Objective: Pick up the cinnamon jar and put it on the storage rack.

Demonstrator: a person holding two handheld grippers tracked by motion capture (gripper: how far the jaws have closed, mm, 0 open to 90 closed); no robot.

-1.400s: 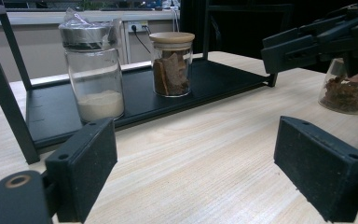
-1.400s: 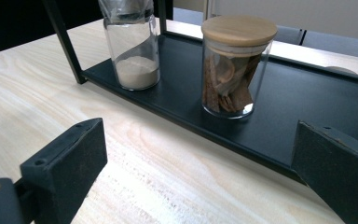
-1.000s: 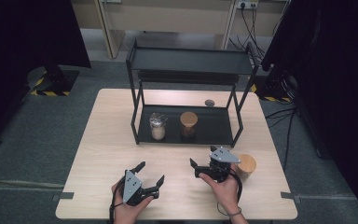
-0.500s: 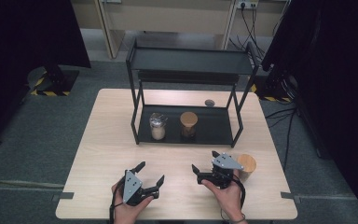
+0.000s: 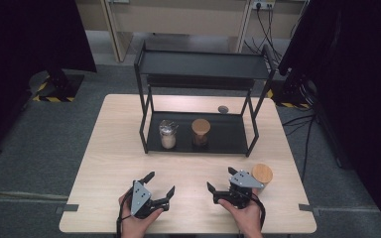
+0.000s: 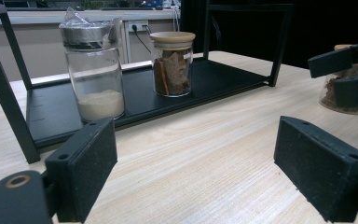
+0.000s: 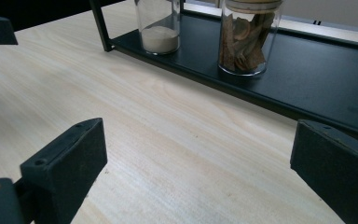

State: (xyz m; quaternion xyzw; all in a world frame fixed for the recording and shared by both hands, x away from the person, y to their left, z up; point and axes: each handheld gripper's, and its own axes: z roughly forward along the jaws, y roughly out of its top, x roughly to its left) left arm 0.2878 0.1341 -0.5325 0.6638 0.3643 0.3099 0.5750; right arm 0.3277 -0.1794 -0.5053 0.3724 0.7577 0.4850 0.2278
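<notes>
Both the left gripper (image 5: 159,187) and right gripper (image 5: 224,182) have jaws apart; the wooden-lidded jar (image 5: 261,174) at the right gripper's three o'clock wants a square, mid-body grip.

A lab recording bay, we'd say.
We see black curtains (image 5: 25,34) at ten and two o'clock, wall sockets (image 5: 263,5) at twelve, hazard-taped stand feet (image 5: 54,91) on grey carpet.
</notes>
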